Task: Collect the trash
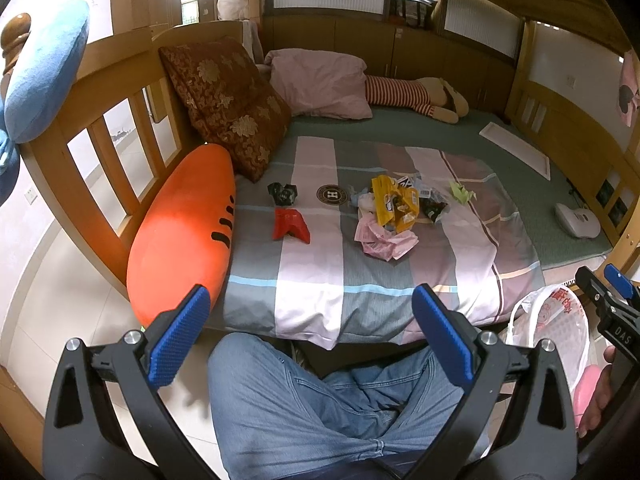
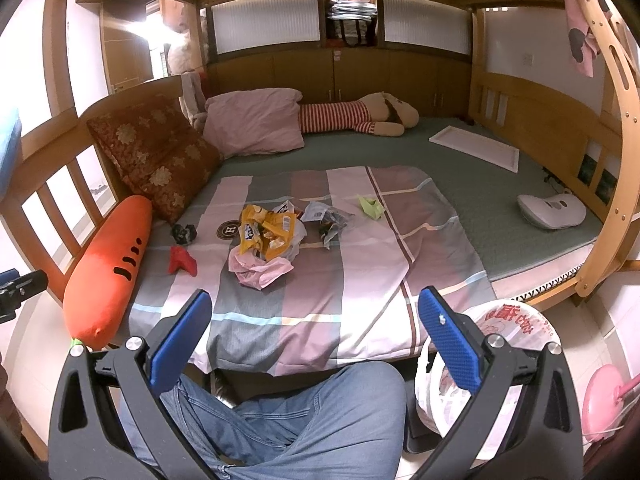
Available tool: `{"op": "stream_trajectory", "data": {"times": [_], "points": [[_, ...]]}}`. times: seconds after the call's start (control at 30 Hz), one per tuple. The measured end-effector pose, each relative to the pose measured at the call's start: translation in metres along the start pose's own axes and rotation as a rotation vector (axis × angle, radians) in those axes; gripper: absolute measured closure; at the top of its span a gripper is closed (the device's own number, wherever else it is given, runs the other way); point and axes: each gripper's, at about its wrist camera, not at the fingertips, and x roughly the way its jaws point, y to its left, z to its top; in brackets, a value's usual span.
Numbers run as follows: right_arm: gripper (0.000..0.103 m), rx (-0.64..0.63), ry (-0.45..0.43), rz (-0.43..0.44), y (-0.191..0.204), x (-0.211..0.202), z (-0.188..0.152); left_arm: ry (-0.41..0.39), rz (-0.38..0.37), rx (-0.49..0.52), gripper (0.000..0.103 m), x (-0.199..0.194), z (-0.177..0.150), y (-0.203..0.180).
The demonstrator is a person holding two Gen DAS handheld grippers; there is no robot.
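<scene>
Trash lies on the striped blanket [image 1: 312,280] [image 2: 312,296]: a red wrapper [image 1: 291,225] [image 2: 182,261], a black wrapper [image 1: 283,193] [image 2: 184,233], yellow snack bags [image 1: 394,202] [image 2: 266,230], crumpled pink paper [image 1: 384,240] [image 2: 258,270], a grey-black wrapper [image 2: 330,218] and a green scrap [image 1: 462,193] [image 2: 371,206]. A white plastic bag in a bin [image 1: 554,320] [image 2: 504,344] stands on the floor at the right. My left gripper [image 1: 311,342] and right gripper [image 2: 316,344] are both open and empty, held over a person's jeans short of the bed's near edge.
An orange carrot pillow [image 1: 180,236] [image 2: 108,268] lies along the wooden headboard [image 1: 108,120]. Brown and pink pillows, a striped plush toy [image 2: 360,116], a white board [image 2: 476,146] and a white device [image 2: 552,210] sit on the green mattress. A pink object [image 2: 600,396] stands at far right.
</scene>
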Motion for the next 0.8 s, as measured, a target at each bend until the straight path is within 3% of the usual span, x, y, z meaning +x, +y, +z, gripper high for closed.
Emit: {"op": "stream_trajectory", "data": {"times": [0.6,0.8], "points": [[0.002,0.000,0.004,0.007,0.002,0.002,-0.001,0.004,0.000,0.012,0.003,0.001,-0.006,-0.003],[0.002,-0.008,-0.039,0.000,-0.005,0.001,-0.013,0.005,0.025,0.004,0.003,0.007,-0.007,-0.010]]}}
